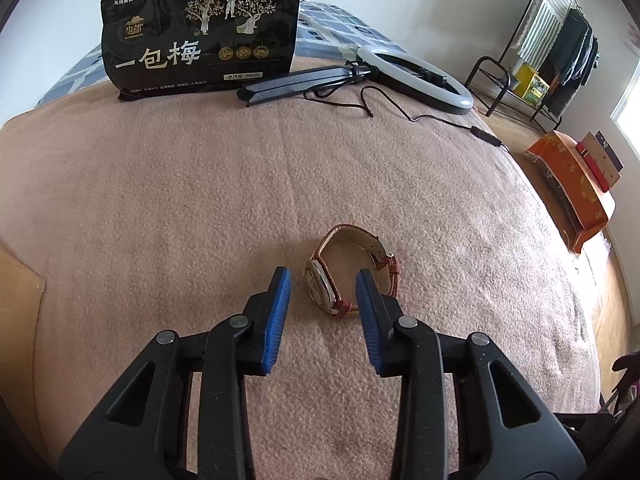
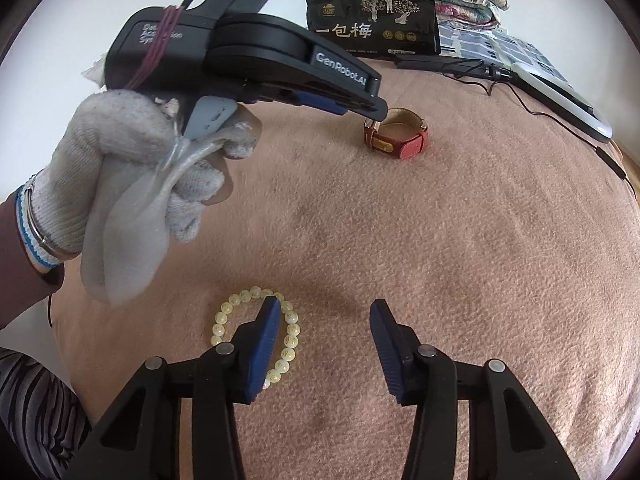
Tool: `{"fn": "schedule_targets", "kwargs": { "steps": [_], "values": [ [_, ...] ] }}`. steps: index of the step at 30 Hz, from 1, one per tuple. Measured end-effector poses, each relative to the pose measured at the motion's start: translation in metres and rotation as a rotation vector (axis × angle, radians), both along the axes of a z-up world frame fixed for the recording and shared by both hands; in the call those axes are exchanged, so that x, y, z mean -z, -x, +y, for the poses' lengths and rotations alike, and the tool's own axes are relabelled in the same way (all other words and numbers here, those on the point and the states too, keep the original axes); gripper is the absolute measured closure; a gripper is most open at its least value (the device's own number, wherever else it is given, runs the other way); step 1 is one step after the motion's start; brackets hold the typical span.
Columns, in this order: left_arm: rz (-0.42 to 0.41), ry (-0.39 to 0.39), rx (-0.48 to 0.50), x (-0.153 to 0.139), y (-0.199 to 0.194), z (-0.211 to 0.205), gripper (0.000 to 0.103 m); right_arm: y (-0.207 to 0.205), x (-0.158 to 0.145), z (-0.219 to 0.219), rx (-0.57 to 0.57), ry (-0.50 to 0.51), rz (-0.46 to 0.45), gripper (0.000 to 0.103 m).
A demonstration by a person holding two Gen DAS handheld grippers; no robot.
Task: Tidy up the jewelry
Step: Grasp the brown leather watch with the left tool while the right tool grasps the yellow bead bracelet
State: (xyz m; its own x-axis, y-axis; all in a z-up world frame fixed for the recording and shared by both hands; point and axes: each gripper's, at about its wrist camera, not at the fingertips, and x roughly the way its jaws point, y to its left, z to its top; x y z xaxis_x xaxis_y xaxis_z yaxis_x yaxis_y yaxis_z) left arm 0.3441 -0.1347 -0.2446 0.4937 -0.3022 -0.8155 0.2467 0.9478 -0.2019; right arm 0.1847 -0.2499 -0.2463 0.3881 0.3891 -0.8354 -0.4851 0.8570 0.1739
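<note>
Watch [image 1: 342, 270] with red strap lies on its side on pink blanket [image 1: 200, 200] covering the bed, case toward left, strap loop running far-right. Left gripper [image 1: 324, 284] points down at it: watch case sits between the two blue fingers [image 1: 278, 312], nearer the right-hand one, which covers part of the strap. Fingers partly open, pads not pressing on anything visible, nothing held. From the right wrist view the left gripper tip is right at the watch [image 2: 396, 132], so left hand is clearly the nearer one for the watch; gloved hand [image 2: 132, 168] grips that tool.

Bead bracelet [image 2: 256, 334], pale yellow, lies flat near the right gripper [image 2: 324, 312]. Left-hand finger [image 2: 266, 344] of that gripper stands inside or over the bead ring; the other finger is well to the right on bare blanket. Fingers partly open, empty; contact with beads cannot be told.

Likely next: each hand closes on its own piece. Watch needs the fingers across the case, bracelet across one arc of beads.

Far side: black snack bag [image 1: 200, 36], ring light [image 1: 416, 76].
</note>
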Motion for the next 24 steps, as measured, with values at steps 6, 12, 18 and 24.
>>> {"fn": "schedule_targets", "kwargs": {
  "steps": [6, 12, 18, 24],
  "values": [
    [0.021, -0.038, 0.016, 0.013, -0.009, -0.009, 0.076, 0.003, 0.005, 0.008, -0.031, 0.012, 0.012, 0.065],
    [0.041, -0.054, 0.016, 0.022, -0.013, -0.012, 0.082, 0.009, 0.007, 0.018, -0.070, 0.059, -0.006, 0.071],
    [0.035, -0.066, 0.023, 0.024, -0.011, -0.013, 0.084, 0.021, 0.010, 0.030, -0.109, 0.124, -0.032, 0.077],
    [0.038, -0.066, 0.018, 0.023, -0.010, -0.012, 0.094, 0.027, 0.009, 0.034, -0.117, 0.141, -0.031, 0.095]
  ]
}}
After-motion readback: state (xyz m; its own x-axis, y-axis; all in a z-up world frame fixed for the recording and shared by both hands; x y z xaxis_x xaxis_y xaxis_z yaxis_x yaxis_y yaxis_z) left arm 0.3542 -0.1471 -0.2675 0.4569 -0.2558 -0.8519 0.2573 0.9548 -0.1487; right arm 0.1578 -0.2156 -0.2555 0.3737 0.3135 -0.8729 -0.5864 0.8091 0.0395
